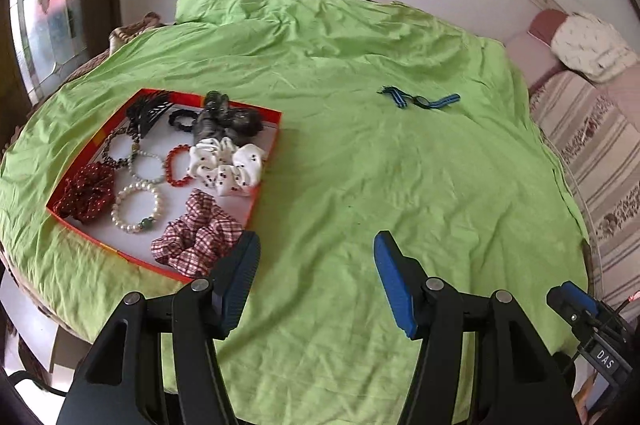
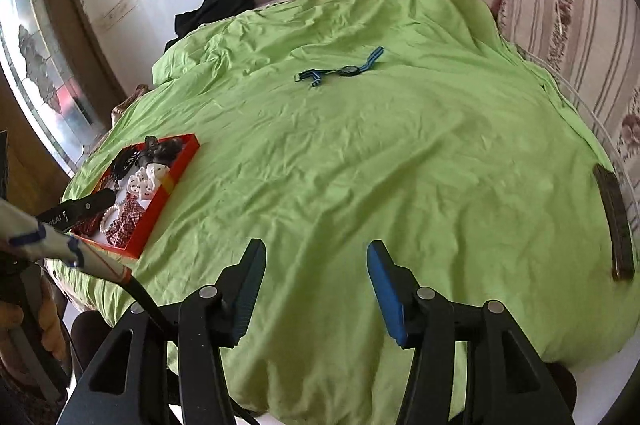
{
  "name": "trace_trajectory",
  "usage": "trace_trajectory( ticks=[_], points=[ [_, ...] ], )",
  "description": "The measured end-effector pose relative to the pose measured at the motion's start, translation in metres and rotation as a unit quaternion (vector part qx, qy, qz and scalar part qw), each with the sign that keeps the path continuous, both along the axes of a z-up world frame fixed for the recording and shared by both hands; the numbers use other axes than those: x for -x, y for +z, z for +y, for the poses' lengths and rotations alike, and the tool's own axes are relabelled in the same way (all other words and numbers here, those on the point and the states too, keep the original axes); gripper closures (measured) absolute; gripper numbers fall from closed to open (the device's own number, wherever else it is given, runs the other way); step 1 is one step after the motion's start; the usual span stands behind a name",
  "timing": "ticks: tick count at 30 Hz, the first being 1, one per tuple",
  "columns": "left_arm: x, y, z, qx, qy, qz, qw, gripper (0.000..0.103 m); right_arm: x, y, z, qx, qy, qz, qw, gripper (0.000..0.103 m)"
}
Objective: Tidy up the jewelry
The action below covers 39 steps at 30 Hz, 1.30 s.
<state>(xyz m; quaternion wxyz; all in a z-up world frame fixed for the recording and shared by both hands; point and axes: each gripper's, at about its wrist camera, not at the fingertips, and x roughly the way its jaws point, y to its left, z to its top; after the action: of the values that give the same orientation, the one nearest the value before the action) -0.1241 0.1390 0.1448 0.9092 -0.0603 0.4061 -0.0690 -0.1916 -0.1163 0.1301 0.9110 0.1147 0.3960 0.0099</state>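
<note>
Since most pieces already sit gathered in the shallow red cardboard tray (image 1: 262,149) at ten o'clock, only the blue-striped fabric-strap watch (image 2: 345,70) lies out on the green sheet (image 2: 360,165) near twelve. Left gripper (image 1: 316,281) and right gripper (image 2: 316,289) hover with jaws spread, empty, probably bound for it.

Lime-green cloth (image 1: 360,185); orange-red tray (image 1: 264,153); blue-and-black striped watch (image 1: 420,101); red-and-white checked scrunchie (image 1: 196,237)

Left gripper (image 1: 316,245) and right gripper (image 2: 316,253) both angled downward, jaws apart, nothing between them.
</note>
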Motion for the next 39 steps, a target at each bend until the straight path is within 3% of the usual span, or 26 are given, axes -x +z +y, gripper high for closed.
trace_trajectory(
  ticks=[8,24,29,32,36,39],
  points=[
    [0.004,0.0,0.001,0.001,0.004,0.0,1.0,0.045,0.003,0.001,0.011,0.008,0.01,-0.003,1.0,0.046],
    [-0.005,-0.016,0.045,0.024,0.032,0.012,0.9991,0.045,-0.008,-0.013,0.042,0.031,0.033,0.027,0.999,0.046],
    [-0.005,-0.014,0.09,0.039,0.07,0.006,0.9968,0.045,-0.027,-0.027,0.068,0.023,0.061,0.055,0.996,0.046],
    [-0.002,-0.008,0.14,0.045,0.115,-0.008,0.9923,0.041,-0.044,-0.031,0.094,0.021,0.093,0.07,0.993,0.046],
    [-0.006,-0.009,0.205,0.026,0.165,0.001,0.986,0.039,-0.074,-0.029,0.144,0.03,0.153,0.064,0.986,0.046],
    [-0.014,-0.014,0.251,0.005,0.201,0.015,0.9794,0.038,-0.103,-0.026,0.175,-0.003,0.192,0.064,0.979,0.046]
  ],
)
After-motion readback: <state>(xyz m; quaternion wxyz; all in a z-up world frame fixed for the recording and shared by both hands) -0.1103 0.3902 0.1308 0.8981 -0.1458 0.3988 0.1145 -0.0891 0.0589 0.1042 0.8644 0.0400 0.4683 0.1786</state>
